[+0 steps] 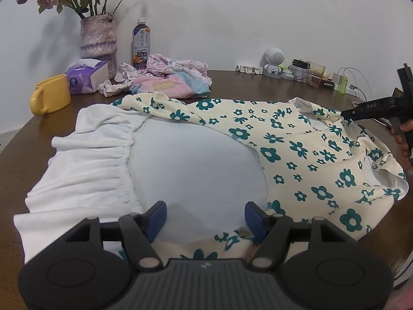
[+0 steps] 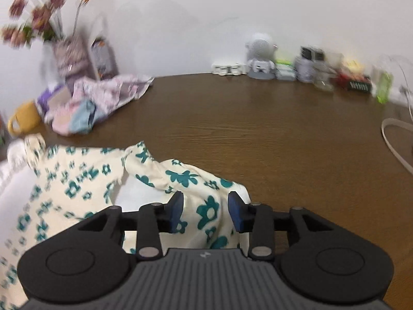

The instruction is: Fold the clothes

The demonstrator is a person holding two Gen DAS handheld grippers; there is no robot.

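Dress (image 1: pixel 296 149): cream fabric with teal flower print, white plain panel in the middle and a white gathered frill (image 1: pixel 87 160) on its left side. It lies spread on the brown wooden table (image 2: pixel 271 134), at the near edge, mostly flat. One printed part is folded across the top of the white panel; the right end near the neckline is bunched and lifted off the table.

Left gripper (image 1: pixel 205 218): jaws spread wide, blue pads (image 1: pixel 158 217) apart, hovering low over the near edge of the white panel. Nothing between the pads.

Right gripper (image 2: pixel 206 210): jaws spread, a raised fold of the printed cloth stands between the two pads; contact with the pads cannot be told. In the left wrist view the same gripper sits at the dress's right end by the neckline, with part of a hand (image 1: pixel 404 134) behind it.

Beyond the dress, far left: a heap of pink, blue and patterned clothes (image 1: pixel 165 80), a yellow mug (image 1: pixel 50 97), a purple tissue box (image 1: pixel 86 77), a drink bottle (image 1: pixel 141 42), a vase of dried roses (image 1: pixel 98 38).

Along the wall, far right: small white robot figure (image 1: pixel 274 62), jars and clutter, cables. Right wrist view is motion-blurred.
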